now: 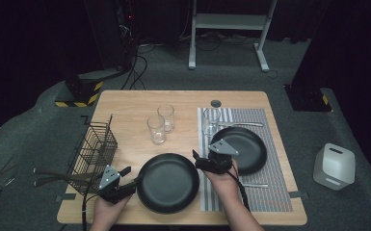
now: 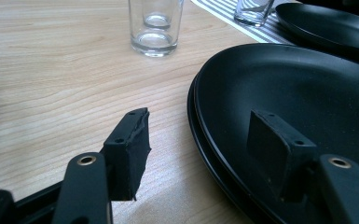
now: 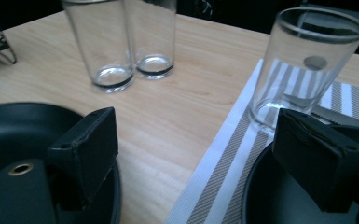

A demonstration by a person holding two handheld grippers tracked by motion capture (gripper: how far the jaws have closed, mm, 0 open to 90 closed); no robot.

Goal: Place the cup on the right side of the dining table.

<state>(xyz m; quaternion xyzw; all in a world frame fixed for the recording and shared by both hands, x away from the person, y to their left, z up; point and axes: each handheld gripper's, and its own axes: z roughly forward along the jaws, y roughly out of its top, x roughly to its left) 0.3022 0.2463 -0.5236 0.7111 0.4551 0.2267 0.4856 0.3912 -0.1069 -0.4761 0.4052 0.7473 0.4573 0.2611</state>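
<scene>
A black plate (image 1: 167,183) is seen lying on the bare wood of the bench (image 1: 125,103), near its front edge and just left of the striped mat (image 1: 270,192). The left gripper (image 1: 125,185) is held open at the plate's left rim, one jaw over the plate and the other over the wood. The right gripper (image 1: 203,161) is held open between this plate and a second plate (image 1: 250,144) on the mat. Three glasses (image 1: 156,129) are shown empty. A wire basket (image 1: 94,149) is placed at the bench's left edge.
</scene>
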